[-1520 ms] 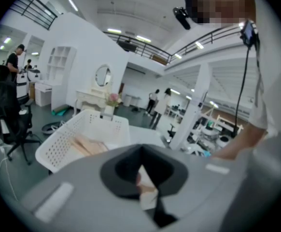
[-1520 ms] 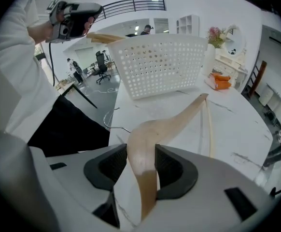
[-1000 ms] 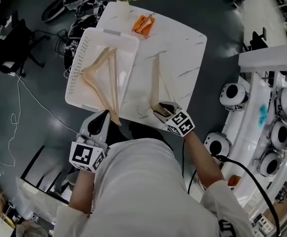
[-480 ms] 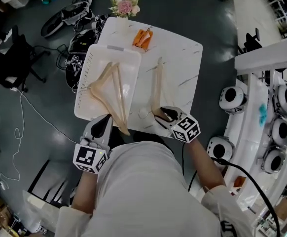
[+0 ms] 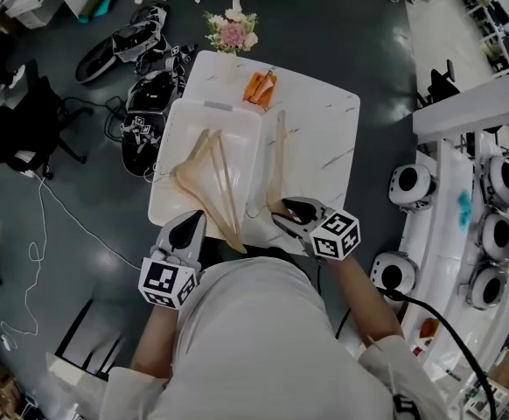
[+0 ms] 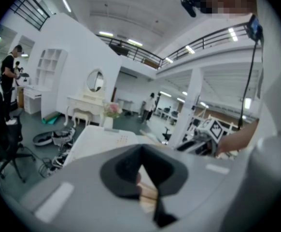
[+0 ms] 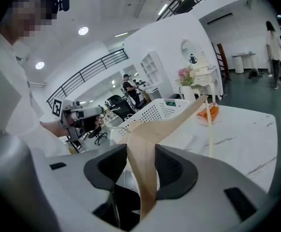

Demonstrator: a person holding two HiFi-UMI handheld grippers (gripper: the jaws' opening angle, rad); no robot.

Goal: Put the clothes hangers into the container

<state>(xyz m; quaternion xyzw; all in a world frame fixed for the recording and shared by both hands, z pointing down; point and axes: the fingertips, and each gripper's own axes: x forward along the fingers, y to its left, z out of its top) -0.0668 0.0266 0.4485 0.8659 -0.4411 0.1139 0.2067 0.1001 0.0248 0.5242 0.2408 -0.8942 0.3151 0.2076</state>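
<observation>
A white perforated container point(image 5: 174, 201) stands on the left half of the marble table point(image 5: 324, 147). A wooden hanger point(image 5: 204, 175) lies in it, its near end sticking out over the front rim. My left gripper point(image 5: 193, 223) is at that end, and in the left gripper view a strip of wood point(image 6: 147, 193) sits between the shut jaws. My right gripper point(image 5: 288, 214) is shut on a second wooden hanger point(image 5: 278, 160), held above the table just right of the container. That hanger point(image 7: 141, 153) is pinched between the dark pads point(image 7: 172, 170), its wire hook pointing left.
A small orange object point(image 5: 259, 86) and a flower vase point(image 5: 233, 33) sit at the table's far edge. Cables and gear point(image 5: 145, 94) lie on the floor to the left. White round machines point(image 5: 407, 182) stand close on the right. People stand far off in the hall.
My right gripper has risen from the table's near edge with its hanger lifted. My left gripper has shifted a little along with the other hanger's end.
</observation>
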